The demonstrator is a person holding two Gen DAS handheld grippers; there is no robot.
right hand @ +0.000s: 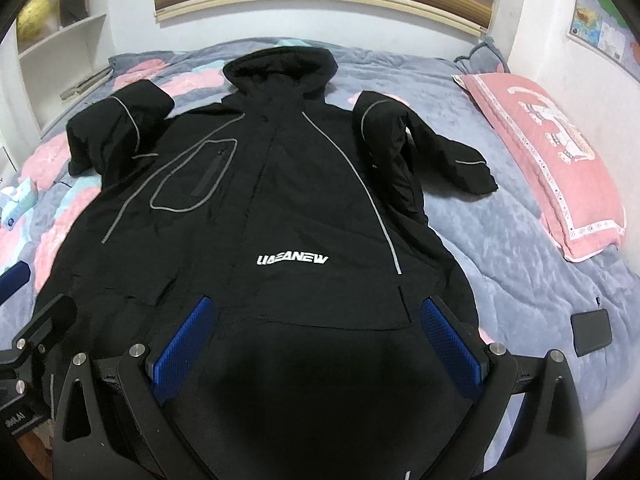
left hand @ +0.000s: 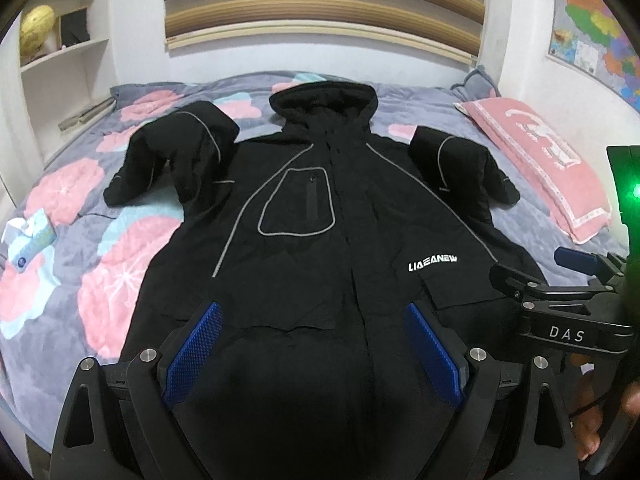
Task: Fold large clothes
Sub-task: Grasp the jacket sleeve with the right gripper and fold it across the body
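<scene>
A large black hooded jacket (left hand: 320,208) with grey piping and a white chest logo lies face up on the bed, hood toward the headboard, both sleeves bent back on themselves beside the body. The same jacket (right hand: 280,208) fills the right wrist view. My left gripper (left hand: 314,316) hovers open over the lower middle of the jacket, blue pads wide apart, nothing between them. My right gripper (right hand: 316,312) is open too, above the hem just under the logo. The right gripper's body (left hand: 560,308) shows at the right of the left wrist view.
The bed has a grey quilt (right hand: 500,216) with pink flowers. A pink pillow (right hand: 548,152) lies at the right, a dark phone (right hand: 592,330) near the right edge, a tissue pack (left hand: 28,240) at the left. White shelves (left hand: 64,52) stand at the back left.
</scene>
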